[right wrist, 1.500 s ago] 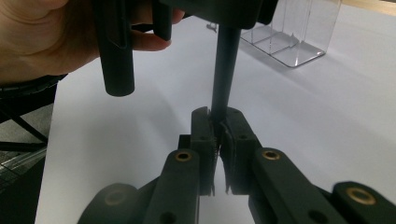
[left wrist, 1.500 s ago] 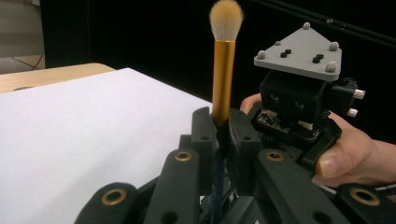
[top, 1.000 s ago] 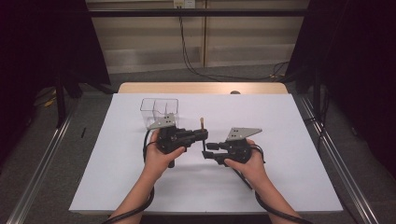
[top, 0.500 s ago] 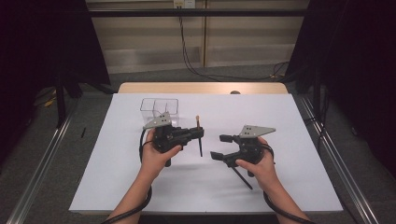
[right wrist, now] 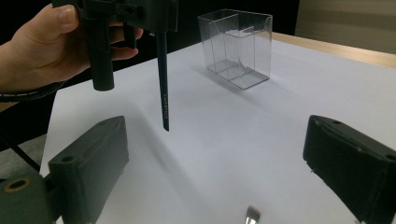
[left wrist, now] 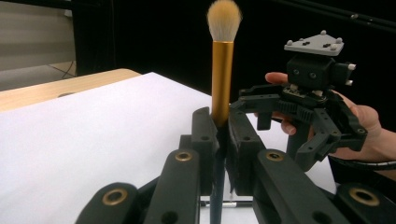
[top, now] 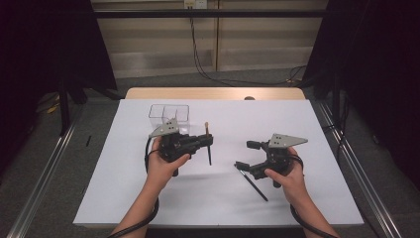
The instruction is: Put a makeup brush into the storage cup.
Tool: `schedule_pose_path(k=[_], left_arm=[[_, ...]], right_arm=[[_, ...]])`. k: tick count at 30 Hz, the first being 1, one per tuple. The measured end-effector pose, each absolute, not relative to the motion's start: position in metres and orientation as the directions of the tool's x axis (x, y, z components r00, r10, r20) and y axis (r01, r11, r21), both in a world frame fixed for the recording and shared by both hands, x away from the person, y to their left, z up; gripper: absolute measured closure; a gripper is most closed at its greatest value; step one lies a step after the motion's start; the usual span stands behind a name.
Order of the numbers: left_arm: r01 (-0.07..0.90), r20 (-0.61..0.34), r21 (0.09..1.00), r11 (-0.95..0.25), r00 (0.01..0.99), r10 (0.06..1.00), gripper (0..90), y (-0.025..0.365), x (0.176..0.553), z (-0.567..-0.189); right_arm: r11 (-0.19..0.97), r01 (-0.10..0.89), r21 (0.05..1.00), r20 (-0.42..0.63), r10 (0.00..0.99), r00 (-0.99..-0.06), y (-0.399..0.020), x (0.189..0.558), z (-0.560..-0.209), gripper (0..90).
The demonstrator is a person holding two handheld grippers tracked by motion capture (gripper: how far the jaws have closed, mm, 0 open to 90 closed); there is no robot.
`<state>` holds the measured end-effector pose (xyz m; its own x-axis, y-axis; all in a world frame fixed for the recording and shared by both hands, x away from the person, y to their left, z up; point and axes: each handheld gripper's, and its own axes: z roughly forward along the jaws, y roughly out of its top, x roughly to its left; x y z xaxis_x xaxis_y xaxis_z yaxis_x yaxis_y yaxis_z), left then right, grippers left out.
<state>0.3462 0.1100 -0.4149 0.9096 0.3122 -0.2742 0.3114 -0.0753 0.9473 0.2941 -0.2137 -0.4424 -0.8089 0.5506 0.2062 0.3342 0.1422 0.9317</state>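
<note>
Left gripper (top: 207, 141) clamped the makeup brush (top: 208, 146) above the white sheet (top: 297, 124).

Its long axis stood upright, bristles up, handle tip down. The right gripper (top: 243, 155) had just been opening, nothing between. A second brush (top: 252, 182) lay partly hidden beneath it.

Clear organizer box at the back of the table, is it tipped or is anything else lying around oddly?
The clear organizer box stands upright. One thing looks loose: a dark brush lies slanted on the white sheet by the open right gripper. The left gripper holds a gold-ferruled brush.
</note>
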Motion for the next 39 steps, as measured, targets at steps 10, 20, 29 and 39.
schedule_pose_path(k=[10, 20, 29, 39], left_arm=[[0.302, -0.259, 0.949, -0.09, 0.911, 0.32, 83.4, 0.113, 0.346, -0.415], [0.305, -0.26, 0.948, -0.089, 0.905, 0.336, 83.4, 0.118, 0.346, -0.415], [0.304, -0.253, 0.948, -0.1, 0.904, 0.345, 83.4, 0.12, 0.346, -0.416], [0.309, -0.257, 0.946, -0.097, 0.899, 0.356, 83.5, 0.124, 0.345, -0.416]], right_arm=[[0.149, 0.329, 0.933, 0.192, 0.567, -0.801, -0.229, 0.29, -0.444, 4.3], [0.144, 0.315, 0.938, 0.181, 0.57, -0.801, -0.244, 0.285, -0.446, 2.3], [0.148, 0.306, 0.94, 0.168, 0.58, -0.797, -0.252, 0.283, -0.448, 2.1], [0.151, 0.295, 0.943, 0.155, 0.585, -0.796, -0.258, 0.281, -0.448, 2.1]])
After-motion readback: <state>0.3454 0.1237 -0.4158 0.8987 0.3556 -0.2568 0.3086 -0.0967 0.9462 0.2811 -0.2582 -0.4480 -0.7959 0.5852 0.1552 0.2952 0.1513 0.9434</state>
